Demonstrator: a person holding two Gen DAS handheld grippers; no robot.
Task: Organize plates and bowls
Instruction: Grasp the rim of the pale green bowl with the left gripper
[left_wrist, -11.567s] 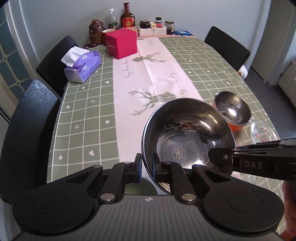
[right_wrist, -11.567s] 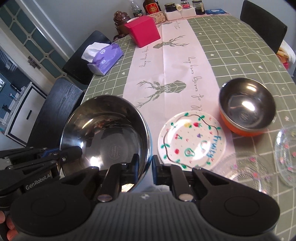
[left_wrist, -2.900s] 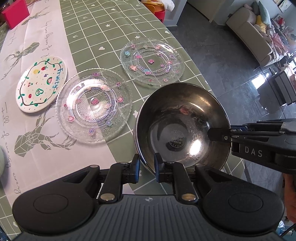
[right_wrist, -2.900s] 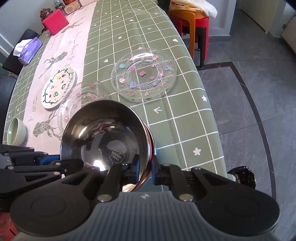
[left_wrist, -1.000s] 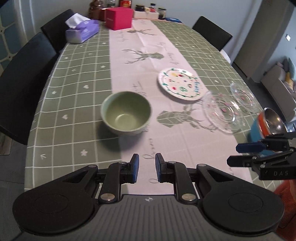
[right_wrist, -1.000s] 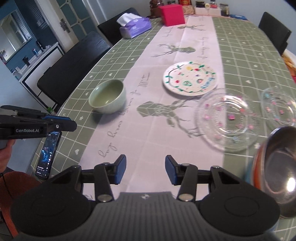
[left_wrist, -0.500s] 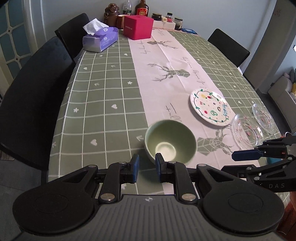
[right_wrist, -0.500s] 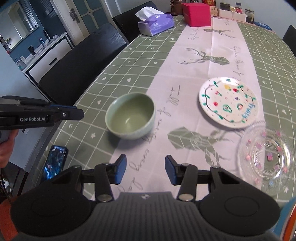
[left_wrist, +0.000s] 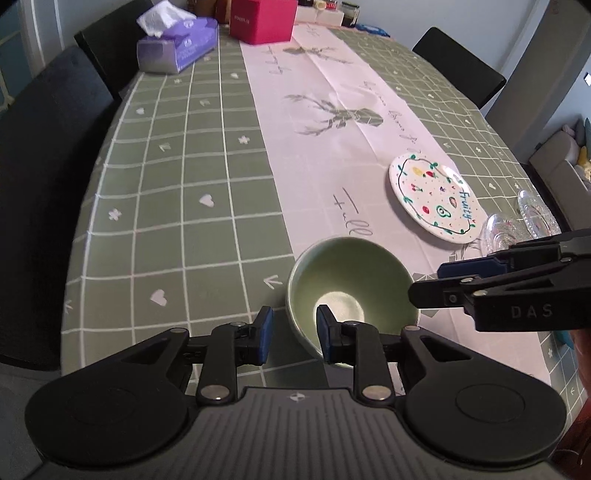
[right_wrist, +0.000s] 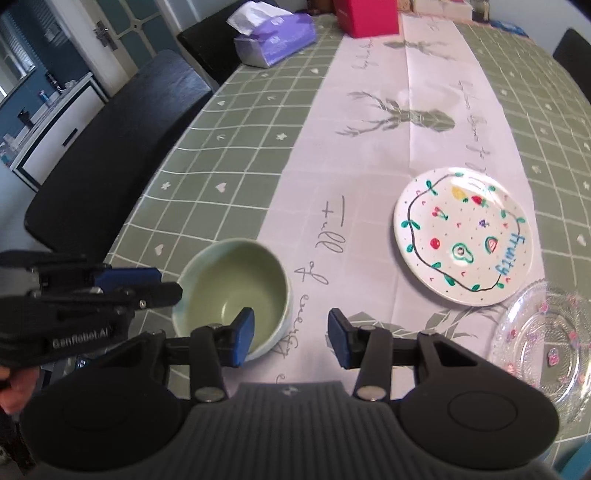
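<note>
Both of your grippers have left the steel bowl behind and come across the counter (left_wrist: 177, 192) to the green bowl (left_wrist: 351, 291), which a second ago lay well ahead of them. Neither gripper carries anything now.

Left gripper (left_wrist: 293, 334): jaws opening. Its right finger hangs inside the bowl's mouth and its left finger outside the near-left wall, so the rim lies between them. The pads do not appear to press on it yet.

Right gripper (right_wrist: 291, 338): jaws apart and closing. Its left finger overlaps the bowl's near-right rim in the right wrist view; the right finger is over bare runner. I cannot tell whether the left pad touches the wall. No grip is made.

The green bowl (right_wrist: 232, 295) stands upright and empty at the near end of the counter, straddling the edge of the pale runner. The fruit-painted plate (right_wrist: 463, 236) lies beyond it to the right, well apart, with a clear glass plate (right_wrist: 546, 339) just beside that and a second glass plate (left_wrist: 537, 218) further out.

Judgement: the steel bowl is dealt with; the green bowl is next. Settle one wall between the pads before lifting; a glazed rim may slip.
</note>
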